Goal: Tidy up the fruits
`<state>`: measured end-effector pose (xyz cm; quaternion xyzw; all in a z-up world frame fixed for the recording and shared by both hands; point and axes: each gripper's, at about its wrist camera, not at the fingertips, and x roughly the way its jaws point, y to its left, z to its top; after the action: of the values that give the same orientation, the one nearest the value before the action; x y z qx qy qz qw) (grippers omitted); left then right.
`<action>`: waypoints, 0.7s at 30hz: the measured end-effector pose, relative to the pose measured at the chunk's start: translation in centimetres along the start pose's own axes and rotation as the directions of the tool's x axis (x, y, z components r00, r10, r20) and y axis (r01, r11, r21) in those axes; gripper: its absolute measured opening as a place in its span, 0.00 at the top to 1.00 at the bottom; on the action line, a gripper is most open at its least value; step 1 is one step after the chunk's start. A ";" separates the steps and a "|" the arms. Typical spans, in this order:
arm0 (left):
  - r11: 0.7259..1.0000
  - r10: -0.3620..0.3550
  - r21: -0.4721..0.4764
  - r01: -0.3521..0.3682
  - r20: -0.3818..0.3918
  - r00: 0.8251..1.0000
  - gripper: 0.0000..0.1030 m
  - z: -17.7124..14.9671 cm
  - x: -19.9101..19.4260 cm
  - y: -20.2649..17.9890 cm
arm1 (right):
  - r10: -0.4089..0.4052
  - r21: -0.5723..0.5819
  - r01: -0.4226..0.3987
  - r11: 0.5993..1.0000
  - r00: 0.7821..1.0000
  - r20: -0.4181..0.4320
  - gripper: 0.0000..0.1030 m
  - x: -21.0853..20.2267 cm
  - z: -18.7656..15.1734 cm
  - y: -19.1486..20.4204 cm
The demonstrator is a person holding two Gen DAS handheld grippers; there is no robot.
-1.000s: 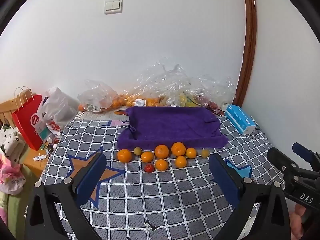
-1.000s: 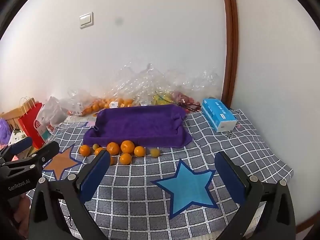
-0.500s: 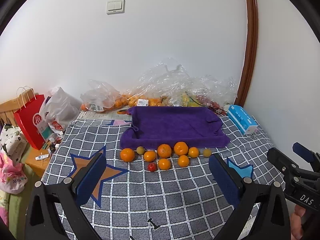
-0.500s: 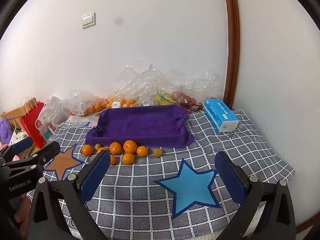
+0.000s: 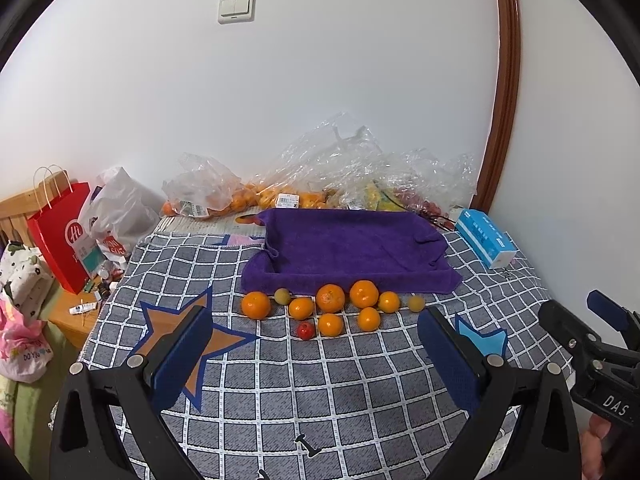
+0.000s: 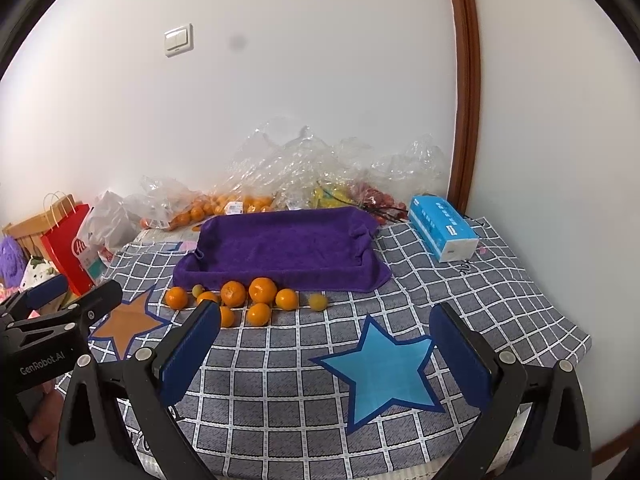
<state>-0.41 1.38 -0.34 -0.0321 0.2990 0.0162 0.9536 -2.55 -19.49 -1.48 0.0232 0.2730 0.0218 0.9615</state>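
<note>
Several oranges (image 5: 330, 298) (image 6: 263, 289), two small yellow-green fruits (image 5: 416, 303) (image 6: 317, 302) and one small red fruit (image 5: 305, 330) lie in a loose cluster on the checked tablecloth, just in front of a purple towel-lined tray (image 5: 352, 248) (image 6: 280, 244). My left gripper (image 5: 316, 354) is open and empty, above the cloth nearer to me than the fruit. My right gripper (image 6: 326, 354) is open and empty, to the right of the left one, over a blue star. Each gripper shows at the edge of the other's view.
Clear plastic bags (image 5: 340, 176) with more oranges and other fruit lie against the wall behind the tray. A blue tissue box (image 5: 484, 238) (image 6: 442, 228) sits at the back right. A red paper bag (image 5: 60, 236) and white bags stand off the table's left edge.
Both grippers have shifted slightly; the fruit and tray sit a little lower and closer in both views. Both jaws stay open. Nothing on the table has moved.
</note>
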 end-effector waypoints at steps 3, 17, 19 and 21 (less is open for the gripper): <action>1.000 -0.004 -0.002 0.004 -0.002 1.000 0.00 -0.1 0.1 0.0 | 0.001 0.000 -0.001 1.000 1.000 -0.002 0.00 0.0 -0.1 -0.1; 1.000 -0.009 0.001 0.009 0.013 1.000 0.00 -0.4 -0.5 -0.5 | 0.004 0.003 -0.004 1.000 1.000 0.001 0.00 -0.2 -0.2 -0.2; 1.000 -0.011 -0.003 0.011 0.016 1.000 0.00 -0.5 -0.6 -0.4 | 0.003 -0.002 -0.003 1.000 1.000 0.001 0.00 -0.2 -0.2 -0.1; 1.000 -0.010 -0.001 0.010 0.014 1.000 0.00 -0.5 -0.5 -0.4 | 0.005 -0.001 -0.005 1.000 1.000 0.002 0.00 -0.1 -0.2 -0.1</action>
<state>-1.10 0.90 -0.38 -0.0339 0.2922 0.0119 0.9557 -2.78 -19.58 -1.59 0.0232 0.2720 0.0242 0.9617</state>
